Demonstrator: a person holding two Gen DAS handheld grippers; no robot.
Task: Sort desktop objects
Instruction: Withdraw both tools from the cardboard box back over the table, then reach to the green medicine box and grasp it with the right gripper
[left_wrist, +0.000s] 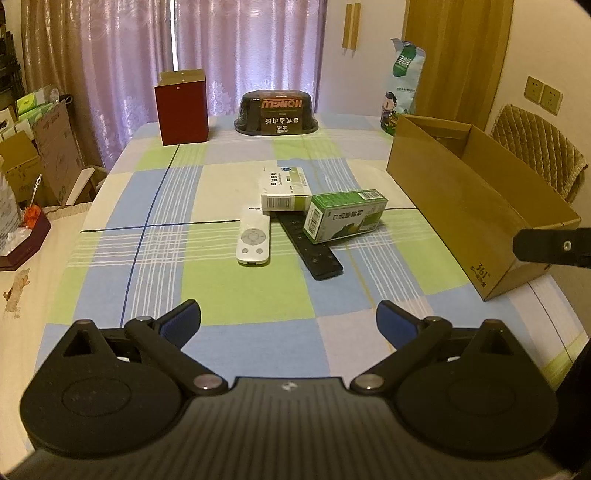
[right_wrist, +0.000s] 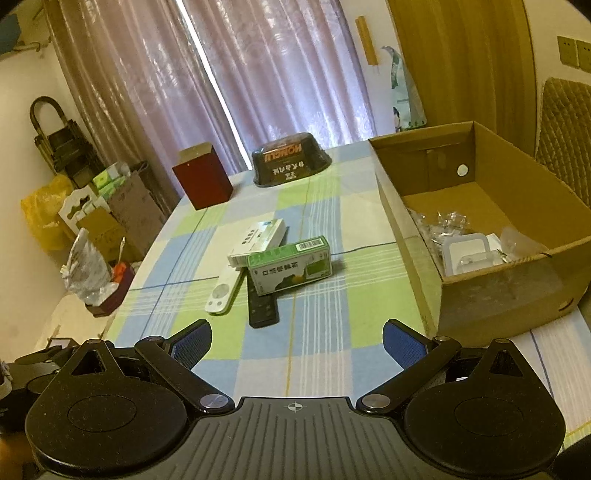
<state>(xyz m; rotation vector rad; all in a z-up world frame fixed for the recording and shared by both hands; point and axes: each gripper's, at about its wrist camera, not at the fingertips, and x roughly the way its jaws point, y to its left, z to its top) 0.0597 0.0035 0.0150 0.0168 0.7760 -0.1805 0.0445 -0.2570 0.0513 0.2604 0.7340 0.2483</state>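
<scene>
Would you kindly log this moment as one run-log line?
left gripper open, empty | right gripper open, empty | green box overlapping black remote | cardboard box holds clutter

- Table (left_wrist: 110, 236) under a checked cloth of green, blue and cream.
- Centre: white remote (left_wrist: 253, 239), black remote (left_wrist: 314, 254), white box (left_wrist: 285, 189) and green box (left_wrist: 344, 220), clustered, touching.
- At 11 o'clock, red box (left_wrist: 181, 110); at 12, dark tub (left_wrist: 276, 111).
- At 2 to 3 o'clock, open cardboard box (left_wrist: 458, 206).
</scene>
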